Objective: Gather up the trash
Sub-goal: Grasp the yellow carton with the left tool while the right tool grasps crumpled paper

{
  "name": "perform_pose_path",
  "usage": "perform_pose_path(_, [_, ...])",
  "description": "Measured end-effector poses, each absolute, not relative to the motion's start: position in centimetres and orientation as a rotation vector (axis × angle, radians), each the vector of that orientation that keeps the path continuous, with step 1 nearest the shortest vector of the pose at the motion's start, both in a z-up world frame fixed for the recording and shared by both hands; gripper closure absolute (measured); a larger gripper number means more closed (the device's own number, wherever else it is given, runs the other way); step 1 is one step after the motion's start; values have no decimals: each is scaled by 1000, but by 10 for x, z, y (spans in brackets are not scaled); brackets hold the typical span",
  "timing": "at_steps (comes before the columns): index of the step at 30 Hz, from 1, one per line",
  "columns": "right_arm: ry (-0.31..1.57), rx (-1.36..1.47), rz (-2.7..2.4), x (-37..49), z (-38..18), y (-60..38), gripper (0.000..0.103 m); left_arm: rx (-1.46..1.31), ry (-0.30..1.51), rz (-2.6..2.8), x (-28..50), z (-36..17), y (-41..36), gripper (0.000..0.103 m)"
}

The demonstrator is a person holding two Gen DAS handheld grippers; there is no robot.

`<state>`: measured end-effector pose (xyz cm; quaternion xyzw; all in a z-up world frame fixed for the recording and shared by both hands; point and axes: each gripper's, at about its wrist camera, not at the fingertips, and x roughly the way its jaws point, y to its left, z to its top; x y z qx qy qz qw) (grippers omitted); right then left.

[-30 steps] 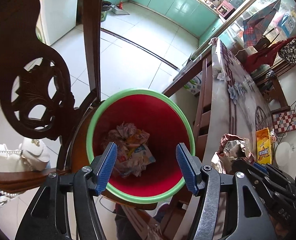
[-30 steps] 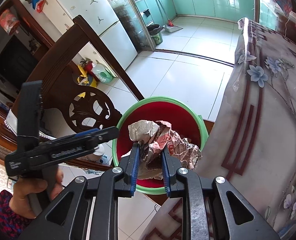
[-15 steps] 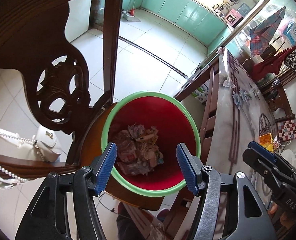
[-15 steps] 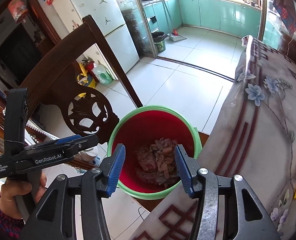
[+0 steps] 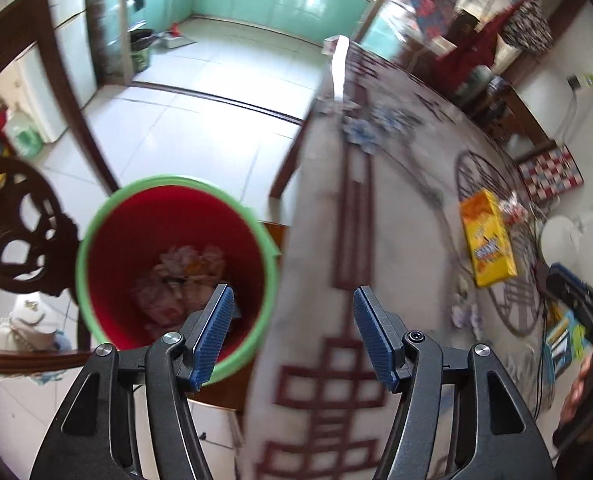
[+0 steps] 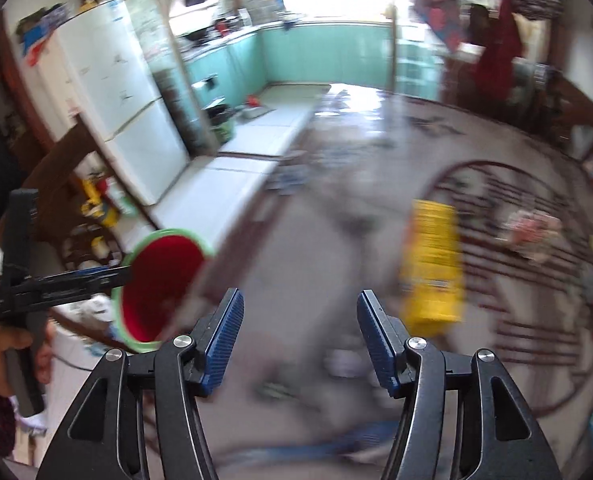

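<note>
A red bin with a green rim [image 5: 176, 264] stands beside the table and holds crumpled wrappers [image 5: 188, 276]; it also shows in the right wrist view [image 6: 162, 280]. My left gripper [image 5: 292, 336] is open and empty, over the table edge beside the bin. My right gripper [image 6: 298, 338] is open and empty, over the table. A yellow snack box [image 5: 486, 238] lies on the patterned tablecloth [image 5: 376, 240]; it shows blurred in the right wrist view [image 6: 432, 266]. A crumpled pink wrapper [image 6: 532, 232] lies further right. Small scraps [image 5: 464, 314] lie near the box.
A carved dark wooden chair [image 5: 12, 216] stands left of the bin. A white handbag [image 5: 28, 316] hangs on it. A white fridge [image 6: 116, 100] and green kitchen cabinets [image 6: 324, 56] are behind. Both views are motion-blurred.
My right gripper opened and dropped the crumpled wrapper into the bin. Both grippers then swung right, away from the bin and towards the table.
</note>
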<state>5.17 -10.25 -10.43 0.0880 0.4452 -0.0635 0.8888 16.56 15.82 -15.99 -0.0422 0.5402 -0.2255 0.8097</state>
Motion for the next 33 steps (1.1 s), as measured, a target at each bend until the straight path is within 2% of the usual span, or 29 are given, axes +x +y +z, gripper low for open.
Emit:
perform_pose_path(10, [841,198,-276,14,-80,-277,44,-68,1150,-517,115,-146,49,42])
perform_pose_path(18, [837,253,-264,35,-99,-371,43,-53,1130,-535,78,-134,-22,39])
perform_pose_path(24, [909,358,-190,78,-141,-414,43,-9,1127,-551,68,-128,-60,36])
perform_pose_path(33, [986,414,-104,138,-182,-415,43,29,1127,-562,90,-128,-109,35])
